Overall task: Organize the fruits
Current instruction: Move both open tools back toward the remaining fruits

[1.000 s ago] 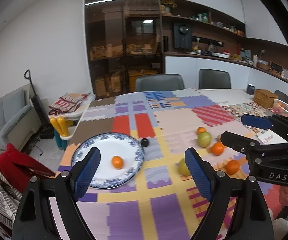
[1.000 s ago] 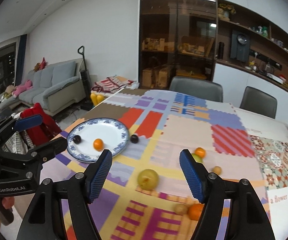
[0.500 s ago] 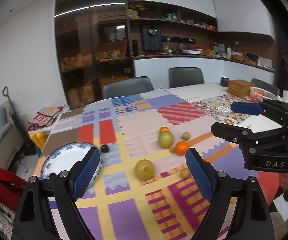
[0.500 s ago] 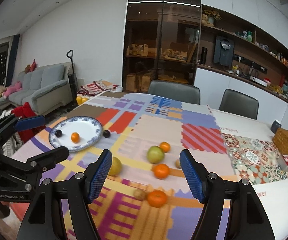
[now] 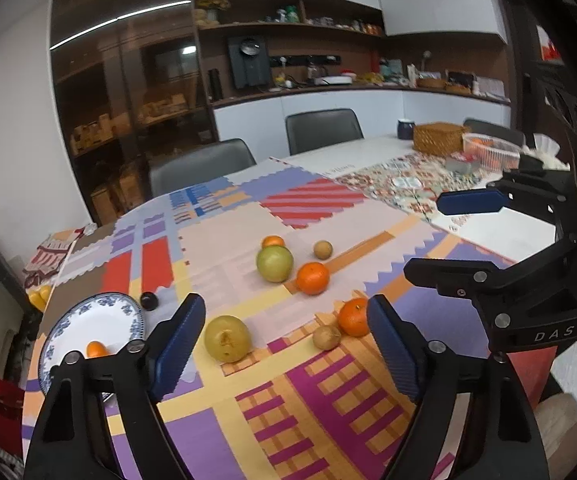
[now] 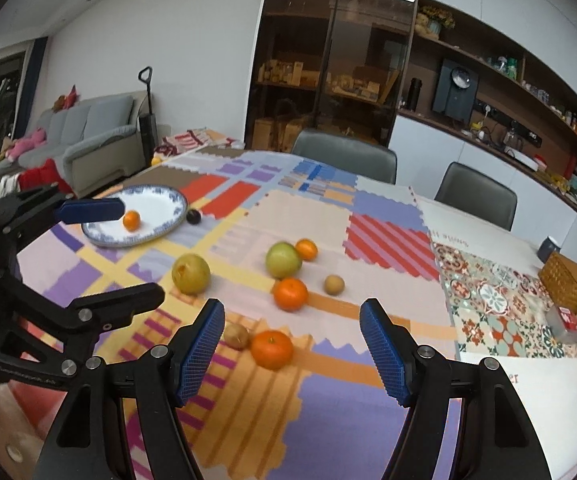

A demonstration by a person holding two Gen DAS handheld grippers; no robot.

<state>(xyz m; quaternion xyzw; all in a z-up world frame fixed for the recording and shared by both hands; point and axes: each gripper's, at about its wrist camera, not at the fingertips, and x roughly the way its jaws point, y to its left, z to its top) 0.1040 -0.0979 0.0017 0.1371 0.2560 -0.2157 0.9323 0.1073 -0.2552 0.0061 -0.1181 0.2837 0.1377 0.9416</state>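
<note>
Several loose fruits lie on the patchwork cloth: a yellow pear (image 5: 227, 338) (image 6: 191, 273), a green apple (image 5: 274, 263) (image 6: 283, 260), three oranges, the nearest (image 5: 353, 317) (image 6: 272, 349), and two brown kiwis (image 5: 327, 337). A blue-rimmed plate (image 5: 68, 332) (image 6: 156, 204) at the left holds one small orange (image 5: 96, 349); a dark plum (image 5: 149, 301) lies beside it. My left gripper (image 5: 284, 344) (image 6: 140, 250) hovers above the pear and the near orange, its jaws closing with nothing touching its pads. My right gripper (image 6: 292, 354) (image 5: 424, 236) stands open above the near orange.
A wicker basket (image 5: 438, 138) (image 6: 568, 284) and a clear plastic tub (image 5: 490, 150) sit at the table's far right on a tiled mat. Two grey chairs (image 6: 344, 152) stand behind the table. A sofa (image 6: 84, 136) is off to the left.
Both grippers have swung right and lower, from the plate toward the loose fruits, which now sit closer and more central. The left jaws have narrowed a little; the right jaws are unchanged.
</note>
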